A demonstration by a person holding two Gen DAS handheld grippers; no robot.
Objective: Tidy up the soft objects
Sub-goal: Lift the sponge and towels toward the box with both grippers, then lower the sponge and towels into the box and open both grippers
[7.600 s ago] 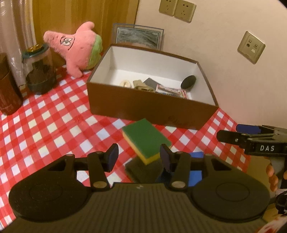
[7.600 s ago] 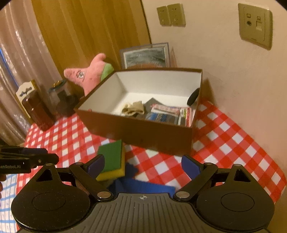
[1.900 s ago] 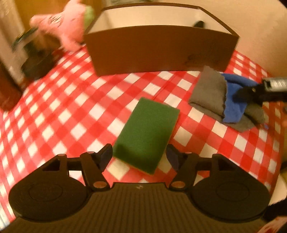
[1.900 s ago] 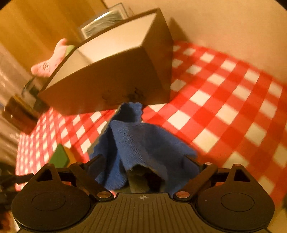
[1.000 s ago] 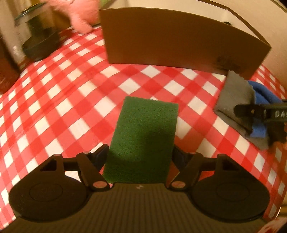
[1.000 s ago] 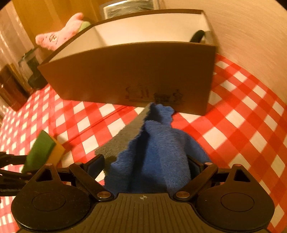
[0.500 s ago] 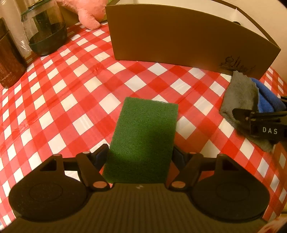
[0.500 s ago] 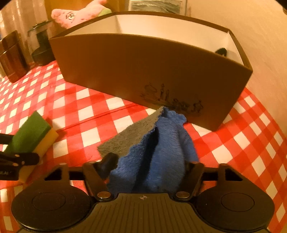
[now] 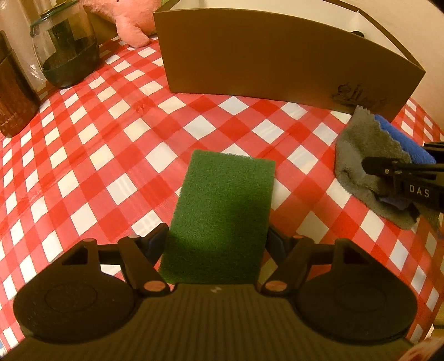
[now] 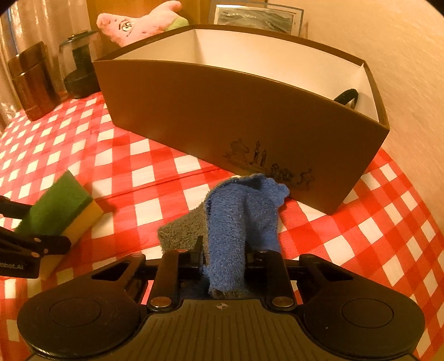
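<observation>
A green-topped yellow sponge (image 9: 224, 200) lies flat on the red-checked tablecloth. My left gripper (image 9: 216, 240) straddles its near end. The jaws stand wide, with a pad close along each long side, and I see no squeeze. In the right wrist view the sponge (image 10: 55, 205) sits between the left gripper's fingers (image 10: 41, 244). My right gripper (image 10: 224, 258) is closing on a blue cloth (image 10: 238, 211), which is bunched into a ridge between its pads. A grey cloth (image 10: 180, 230) lies under the blue one. Both cloths (image 9: 358, 155) lie just in front of the box's right corner.
An open brown box (image 10: 222, 116) with white inner walls stands behind the cloths, with a dark object (image 10: 347, 95) inside. A pink plush (image 10: 138, 22), a glass jar (image 9: 69, 47) and a brown canister (image 9: 14, 97) stand at the back left. A framed picture (image 10: 255, 14) leans on the wall.
The right gripper's jaws have closed in from wide apart and pinched the blue cloth into a narrow ridge. The right wrist has rolled a little. The left gripper has stayed astride the sponge.
</observation>
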